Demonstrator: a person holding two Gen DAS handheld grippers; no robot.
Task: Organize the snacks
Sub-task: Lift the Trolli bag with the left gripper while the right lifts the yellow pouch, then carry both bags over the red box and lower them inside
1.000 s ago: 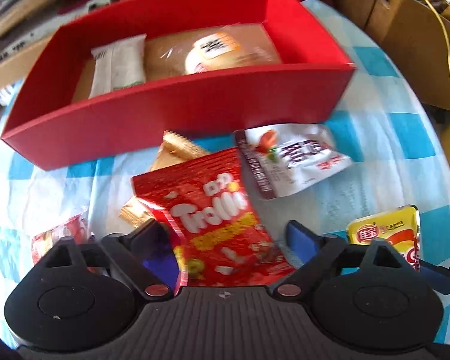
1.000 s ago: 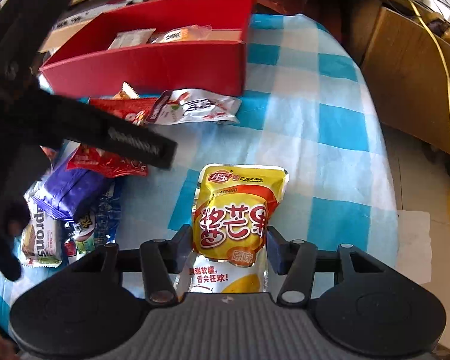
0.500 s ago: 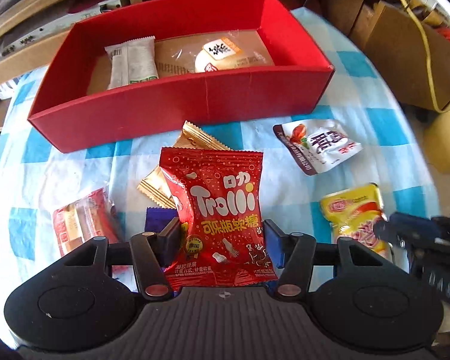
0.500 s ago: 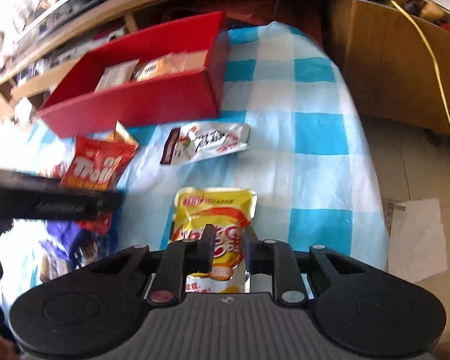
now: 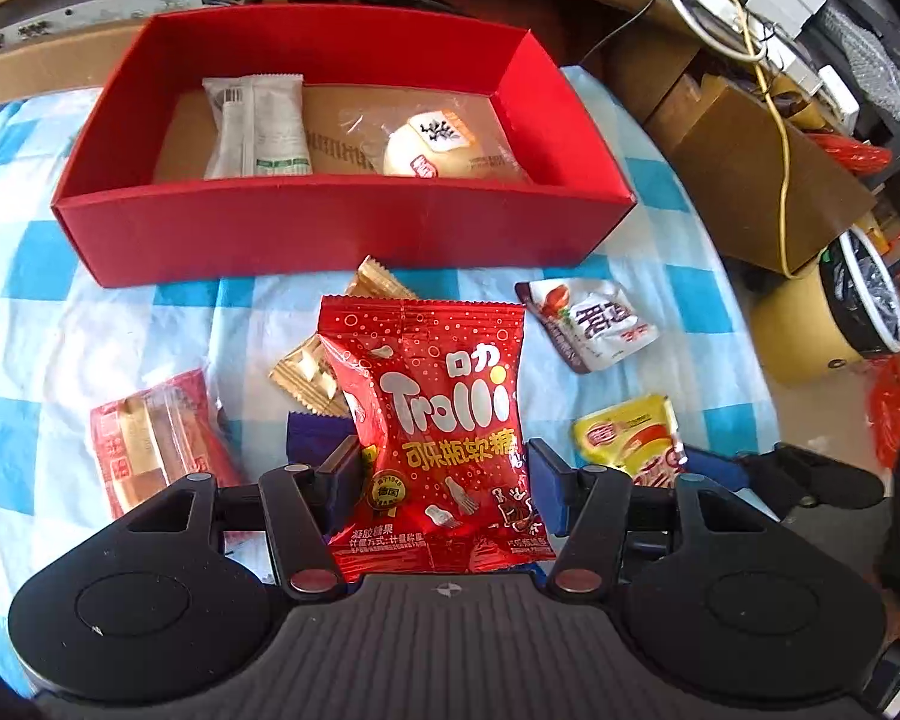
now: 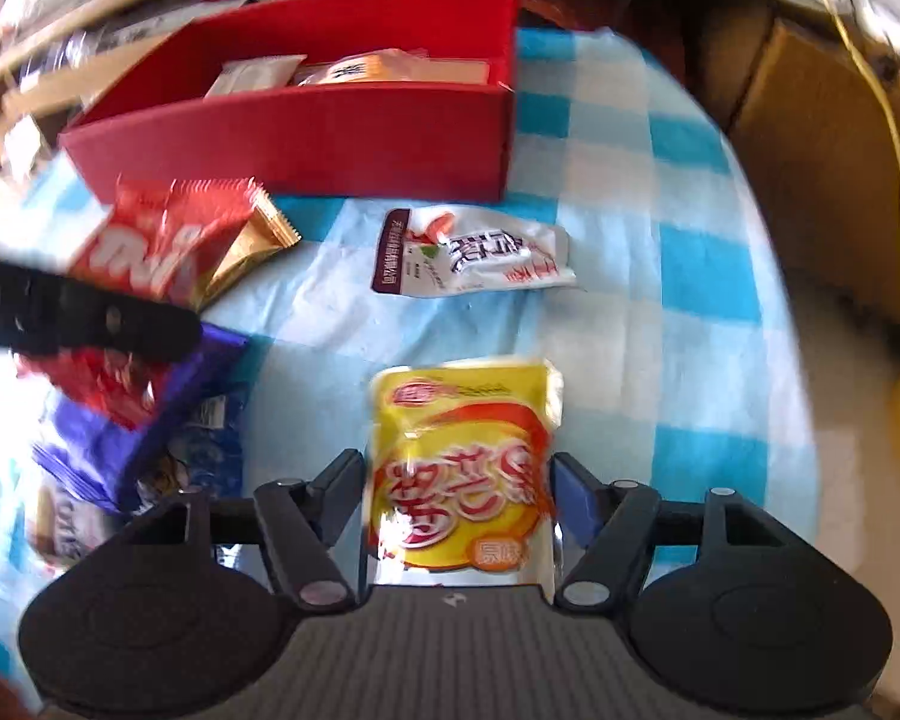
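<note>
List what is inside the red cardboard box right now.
Inside the red cardboard box lie a white sealed snack packet and a clear-wrapped round bun on the brown floor. The near wall hides the floor strip just behind it.

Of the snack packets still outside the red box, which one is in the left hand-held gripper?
The red Trolli gummy bag, between the left hand-held gripper's fingers. The yellow mango pouch is in the right one.

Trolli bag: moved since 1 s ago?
Yes. The Trolli bag is lifted off the cloth in the left tongs, its top now nearer the red box, uncovering the gold wafer.
</note>
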